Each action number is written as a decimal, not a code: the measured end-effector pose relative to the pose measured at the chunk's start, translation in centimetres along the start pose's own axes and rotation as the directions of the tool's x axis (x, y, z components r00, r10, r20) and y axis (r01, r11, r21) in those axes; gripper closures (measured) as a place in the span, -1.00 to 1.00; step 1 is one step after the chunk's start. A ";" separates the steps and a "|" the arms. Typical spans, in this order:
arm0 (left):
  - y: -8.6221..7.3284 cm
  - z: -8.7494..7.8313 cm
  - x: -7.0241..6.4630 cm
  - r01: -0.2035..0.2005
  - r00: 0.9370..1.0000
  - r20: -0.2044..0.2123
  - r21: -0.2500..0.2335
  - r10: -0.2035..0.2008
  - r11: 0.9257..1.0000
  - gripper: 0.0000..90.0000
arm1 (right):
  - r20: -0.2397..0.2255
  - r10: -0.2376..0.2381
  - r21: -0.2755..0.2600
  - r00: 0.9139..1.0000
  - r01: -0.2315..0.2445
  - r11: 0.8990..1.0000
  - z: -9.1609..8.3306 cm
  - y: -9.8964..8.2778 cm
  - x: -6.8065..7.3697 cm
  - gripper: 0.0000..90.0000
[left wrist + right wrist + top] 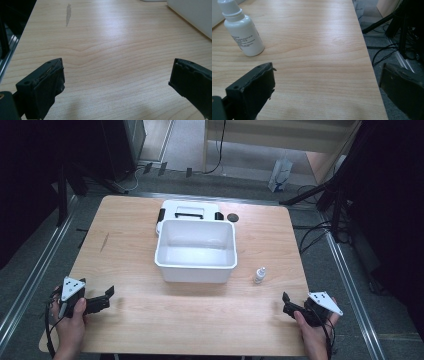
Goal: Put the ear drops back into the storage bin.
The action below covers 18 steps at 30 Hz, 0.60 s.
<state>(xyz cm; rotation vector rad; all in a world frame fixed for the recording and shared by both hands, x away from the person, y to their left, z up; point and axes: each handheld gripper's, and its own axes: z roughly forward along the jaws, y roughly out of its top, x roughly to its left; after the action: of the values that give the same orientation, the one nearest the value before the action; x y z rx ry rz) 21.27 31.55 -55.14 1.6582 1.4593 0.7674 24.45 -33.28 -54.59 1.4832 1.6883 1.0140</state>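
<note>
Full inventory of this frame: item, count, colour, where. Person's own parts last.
table: 1, light wood, centre of the high view
bin: 1, white, open-topped, nothing in it, middle of the table
lid: 1, white with black latches, flat behind the bin
disc: 1, small, dark, right of the lid
bottle: 1, white, small, upright, right of the bin's front corner
bag: 1, white, on the floor beyond the table
left gripper: 1, black with grey plate, near left table edge, jaws open, nothing held
right gripper: 1, black with grey plate, near right table edge, jaws open, nothing held
</note>
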 end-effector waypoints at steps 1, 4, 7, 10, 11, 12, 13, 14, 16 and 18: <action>0.0 0.0 0.0 0.000 1.000 0.001 0.002 0.000 1.000 -0.99 | -0.003 0.007 0.003 1.000 -0.007 1.000 0.0 0.0 0.0 -1.00; 0.0 0.0 -0.1 -0.004 1.000 -0.003 0.000 0.004 1.000 -0.99 | -0.004 0.008 0.003 1.000 -0.008 1.000 0.0 0.0 0.0 -0.95; 0.0 0.0 -0.1 -0.009 1.000 -0.003 0.002 0.009 1.000 -0.99 | 0.002 -0.007 0.003 1.000 0.007 1.000 0.0 0.0 0.1 -0.91; 0.0 0.0 0.0 -0.002 1.000 0.000 0.001 0.002 1.000 -0.99 | 0.008 -0.018 0.010 1.000 0.018 1.000 0.0 0.0 0.2 -0.89; 0.0 0.0 0.0 -0.004 1.000 0.001 0.004 0.004 1.000 -0.99 | 0.007 -0.019 0.013 1.000 0.019 1.000 0.1 0.0 0.3 -0.88; 0.0 0.0 0.0 -0.004 1.000 0.001 0.004 0.004 1.000 -0.99 | 0.012 -0.019 0.020 1.000 0.019 1.000 0.2 0.0 0.3 -0.87; 0.0 0.0 0.0 -0.004 1.000 0.000 0.003 0.004 1.000 -0.99 | 0.024 -0.015 0.029 1.000 0.015 0.999 0.2 0.1 0.3 -0.84; 0.0 0.0 0.0 -0.003 1.000 0.001 0.001 0.003 1.000 -0.99 | 0.030 -0.014 0.035 0.999 0.013 0.999 0.3 0.1 0.3 -0.82; 0.0 0.0 -0.1 -0.005 1.000 0.001 0.001 0.005 1.000 -0.99 | 0.034 -0.017 0.045 0.999 0.015 0.999 0.4 0.1 0.3 -0.82; 0.0 0.0 -0.1 -0.002 1.000 -0.001 0.000 0.002 1.000 -0.99 | 0.027 -0.027 0.070 0.999 0.025 0.997 0.6 0.2 0.5 -0.81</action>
<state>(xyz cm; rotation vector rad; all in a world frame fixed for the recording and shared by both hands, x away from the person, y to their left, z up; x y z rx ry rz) 21.27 31.46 -55.15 1.6598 1.4591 0.7696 25.04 -32.72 -54.69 1.5092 1.7345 0.9256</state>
